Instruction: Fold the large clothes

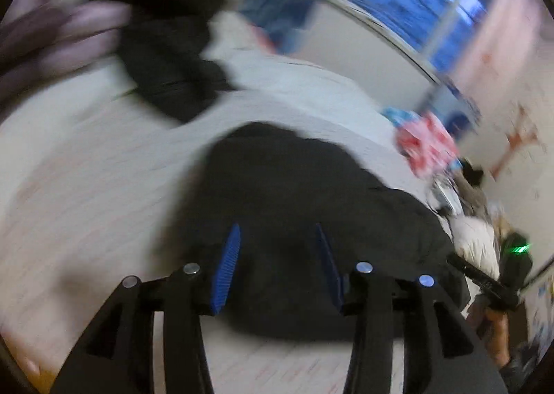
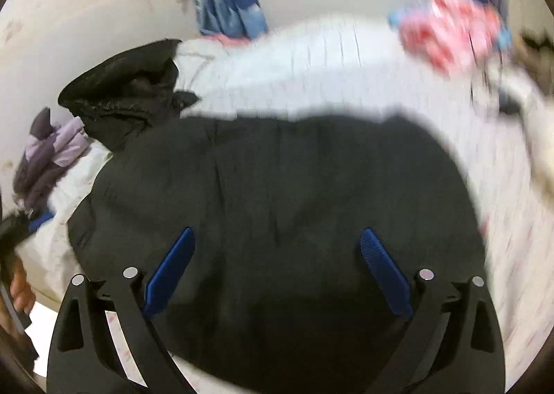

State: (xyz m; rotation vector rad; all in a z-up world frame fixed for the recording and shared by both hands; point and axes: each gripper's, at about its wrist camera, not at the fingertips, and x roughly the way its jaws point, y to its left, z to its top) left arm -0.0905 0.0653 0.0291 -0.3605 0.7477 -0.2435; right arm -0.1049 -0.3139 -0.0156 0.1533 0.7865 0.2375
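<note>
A large black garment [image 2: 284,193] lies bunched on a white bed sheet [image 2: 346,58]. It also shows in the left wrist view [image 1: 294,186]. My right gripper [image 2: 277,238] is open with its blue pads wide apart just above the garment. My left gripper [image 1: 277,231] is open over the garment's near part, holding nothing. A second black padded garment [image 2: 128,92] lies heaped at the far left; in the left wrist view [image 1: 162,47] it is at the upper left. Both views are blurred by motion.
A purple garment [image 2: 52,155] lies at the left edge. A red and white patterned cloth [image 2: 450,27] sits at the far right of the bed, also in the left wrist view [image 1: 429,144]. Blue clothes [image 2: 228,6] hang by the wall.
</note>
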